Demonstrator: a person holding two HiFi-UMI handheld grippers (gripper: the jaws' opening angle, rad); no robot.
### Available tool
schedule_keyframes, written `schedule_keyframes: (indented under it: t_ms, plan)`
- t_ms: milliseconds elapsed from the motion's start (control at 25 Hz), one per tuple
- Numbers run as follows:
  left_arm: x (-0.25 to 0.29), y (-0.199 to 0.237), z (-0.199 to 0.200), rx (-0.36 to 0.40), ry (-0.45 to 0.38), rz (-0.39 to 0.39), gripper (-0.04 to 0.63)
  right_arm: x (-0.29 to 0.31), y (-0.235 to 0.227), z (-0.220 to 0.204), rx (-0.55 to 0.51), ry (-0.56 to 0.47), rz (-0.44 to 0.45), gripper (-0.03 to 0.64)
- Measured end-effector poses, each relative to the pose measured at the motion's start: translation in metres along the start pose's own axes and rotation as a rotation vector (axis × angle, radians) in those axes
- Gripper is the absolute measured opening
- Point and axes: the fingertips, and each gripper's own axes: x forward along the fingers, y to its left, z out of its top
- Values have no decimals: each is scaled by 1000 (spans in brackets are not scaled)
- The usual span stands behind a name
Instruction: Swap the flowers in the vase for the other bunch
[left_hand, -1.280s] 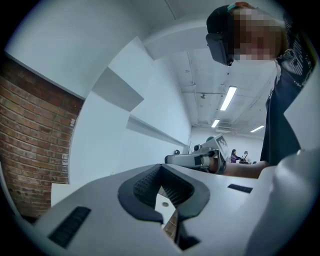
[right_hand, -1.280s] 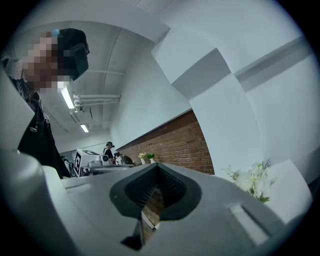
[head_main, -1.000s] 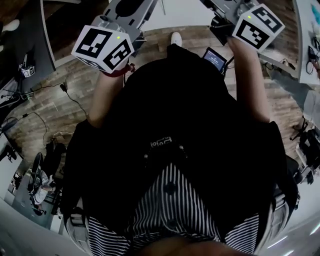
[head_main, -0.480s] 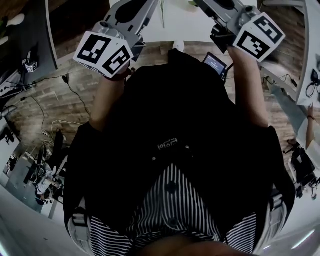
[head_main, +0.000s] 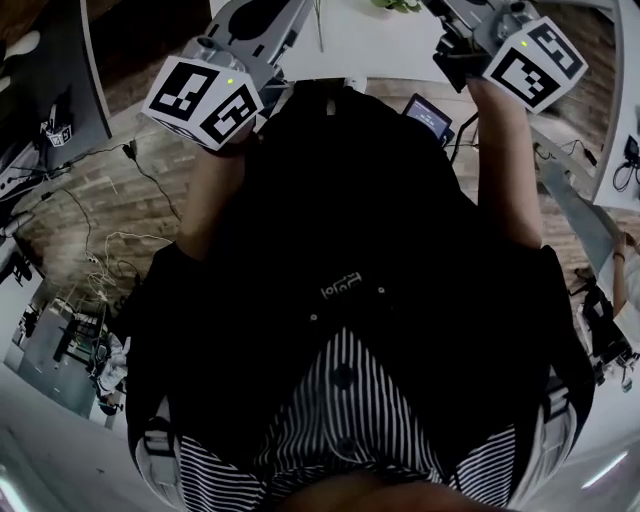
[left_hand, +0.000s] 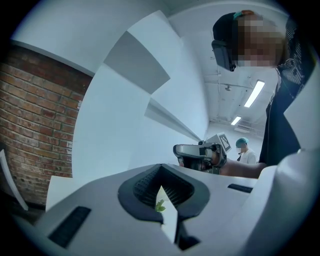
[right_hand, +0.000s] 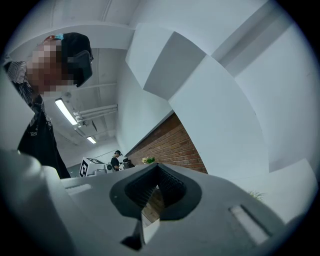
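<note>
1. Head view: the white table (head_main: 360, 45) sits at the top edge, beyond your body.
2. Your left gripper (left_hand: 169, 220) and right gripper (right_hand: 149, 217) both have jaws pressed together, holding nothing.
3. The flowers (head_main: 397, 5) show on the table, near your right gripper.

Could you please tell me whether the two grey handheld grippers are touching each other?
Apart: the head view shows bare white table between the grey left gripper and the grey right gripper.
</note>
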Motion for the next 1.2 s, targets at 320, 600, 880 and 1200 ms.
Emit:
schedule_keyframes:
  t_ms: [320,600,880,1200]
  plan:
    - [17,8,21,34,7,-136,6,-1,-4,13,-39,-52,-125,3]
    - [28,7,35,49,-20,-228,6,-15,-8,20,-40,-116,-230,3]
    - [31,6,38,40,-8,-271,6,-15,-11,12,-35,-92,-285,3]
    - [32,4,26,31,23,-298,6,-19,-18,-1,-19,-92,-338,3]
